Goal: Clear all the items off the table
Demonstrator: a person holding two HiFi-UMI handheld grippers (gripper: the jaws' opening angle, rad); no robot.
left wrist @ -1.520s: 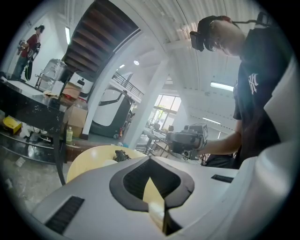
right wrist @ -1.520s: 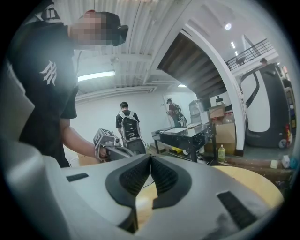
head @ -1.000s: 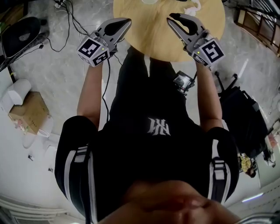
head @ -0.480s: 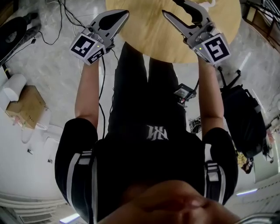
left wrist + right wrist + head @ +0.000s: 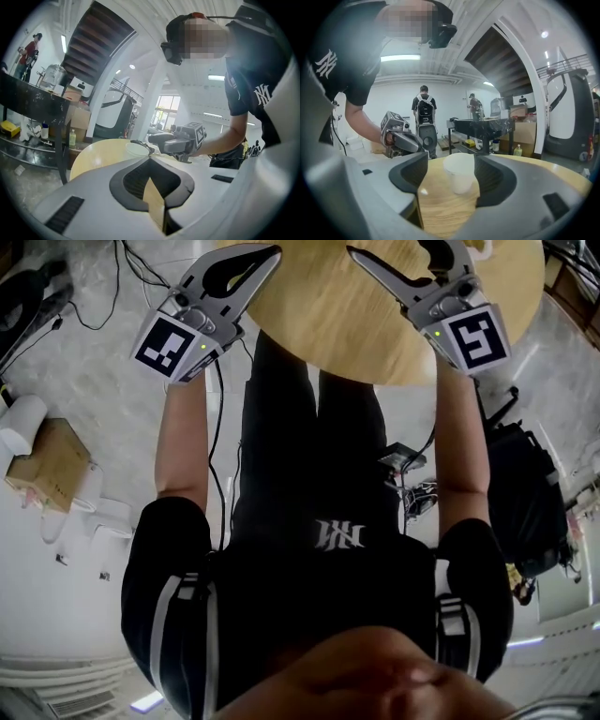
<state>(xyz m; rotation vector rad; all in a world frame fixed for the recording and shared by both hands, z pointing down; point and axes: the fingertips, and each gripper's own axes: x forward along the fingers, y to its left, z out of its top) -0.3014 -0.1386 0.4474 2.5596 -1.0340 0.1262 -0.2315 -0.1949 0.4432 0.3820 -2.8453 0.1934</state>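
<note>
A white paper cup stands upright on the round wooden table. It sits between the jaws of my right gripper. Those jaws are opening; the cup is close to the right pad, with a clear gap on the left side. In the head view the right gripper reaches over the table's right part with its fingers spread. My left gripper hovers at the table's left edge, shut and holding nothing. The left gripper view shows its tips meeting, with the cup and the right gripper beyond them.
A cardboard box and cables lie on the floor to the left, and a black bag is to the right. A black bench carrying bottles stands behind the table. People stand far off.
Both grippers have moved forward over the table. The right gripper's fingers have spread apart. The left gripper has stayed shut.
</note>
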